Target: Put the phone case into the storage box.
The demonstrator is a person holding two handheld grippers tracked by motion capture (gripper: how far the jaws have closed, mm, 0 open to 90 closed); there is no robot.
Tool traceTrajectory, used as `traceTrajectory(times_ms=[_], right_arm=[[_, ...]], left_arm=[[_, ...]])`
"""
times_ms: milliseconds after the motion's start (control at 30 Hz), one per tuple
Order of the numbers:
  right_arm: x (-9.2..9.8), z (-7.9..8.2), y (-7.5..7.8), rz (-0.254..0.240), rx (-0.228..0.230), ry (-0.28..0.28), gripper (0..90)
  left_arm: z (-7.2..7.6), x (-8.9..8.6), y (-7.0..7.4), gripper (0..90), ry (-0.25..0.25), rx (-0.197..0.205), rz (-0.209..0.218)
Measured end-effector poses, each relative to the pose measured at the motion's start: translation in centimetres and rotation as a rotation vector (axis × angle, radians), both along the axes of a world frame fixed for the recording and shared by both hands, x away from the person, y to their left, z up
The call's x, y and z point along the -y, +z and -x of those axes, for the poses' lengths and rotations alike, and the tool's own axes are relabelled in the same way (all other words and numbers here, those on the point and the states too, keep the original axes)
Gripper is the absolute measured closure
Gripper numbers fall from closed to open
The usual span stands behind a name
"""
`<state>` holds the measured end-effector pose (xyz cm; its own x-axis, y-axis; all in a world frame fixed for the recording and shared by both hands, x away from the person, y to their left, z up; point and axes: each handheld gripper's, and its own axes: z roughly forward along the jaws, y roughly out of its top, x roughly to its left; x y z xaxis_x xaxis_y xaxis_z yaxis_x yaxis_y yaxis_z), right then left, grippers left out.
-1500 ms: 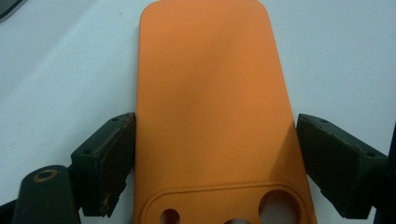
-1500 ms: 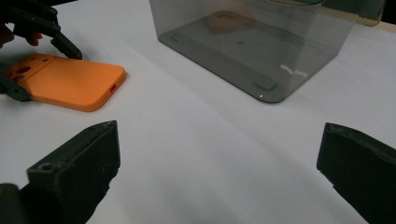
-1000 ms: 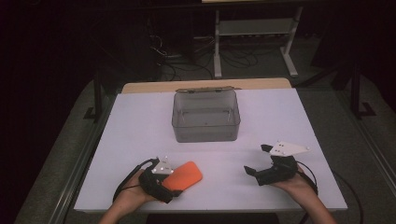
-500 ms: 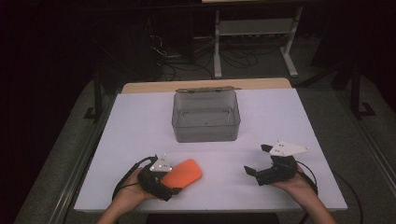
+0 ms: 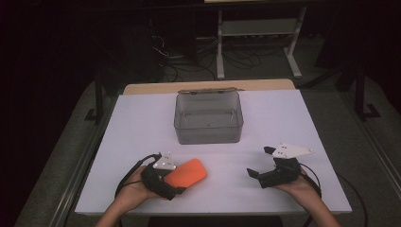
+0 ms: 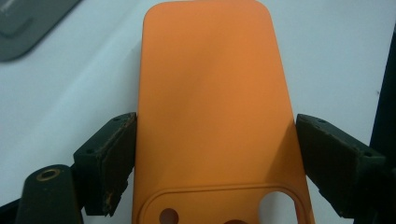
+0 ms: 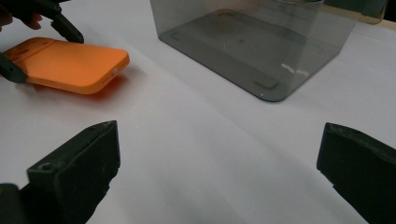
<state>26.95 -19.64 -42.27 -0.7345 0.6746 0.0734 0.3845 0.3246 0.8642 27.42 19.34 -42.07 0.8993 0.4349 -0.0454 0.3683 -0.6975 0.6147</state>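
Left claw clamped across orange phone case near camera cutout, lower left; probably light, bendy; right claw empty, agape.

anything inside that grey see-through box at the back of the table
Nothing shows inside the grey transparent box: the high view and the right gripper view look through its walls to a bare floor. The orange phone case lies outside it, on the table, between the left gripper's jaws.

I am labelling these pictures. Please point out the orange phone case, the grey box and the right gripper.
orange phone case [image 6: 205, 93], left gripper view, its flat back.
grey box [image 5: 208, 134], high view, its front wall.
right gripper [image 5: 260, 162], high view, between its open jaws.
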Motion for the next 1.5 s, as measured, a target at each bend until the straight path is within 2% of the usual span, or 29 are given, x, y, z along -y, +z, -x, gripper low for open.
traceTrajectory(times_ms=[500,1067,1500], right_arm=[[0.0,0.0,0.0,-0.006,0.002,-0.004,0.0],[0.0,-0.1,0.0,-0.005,0.001,-0.003,0.0],[0.1,-0.2,0.0,-0.006,-0.002,-0.004,0.0]], left_arm=[[-1.4,1.8,2.0,15.7,-0.043,0.012,0.03],[-3.5,3.3,4.1,15.6,-0.071,0.023,0.036],[-4.9,4.6,4.5,15.6,-0.071,0.022,0.044]])
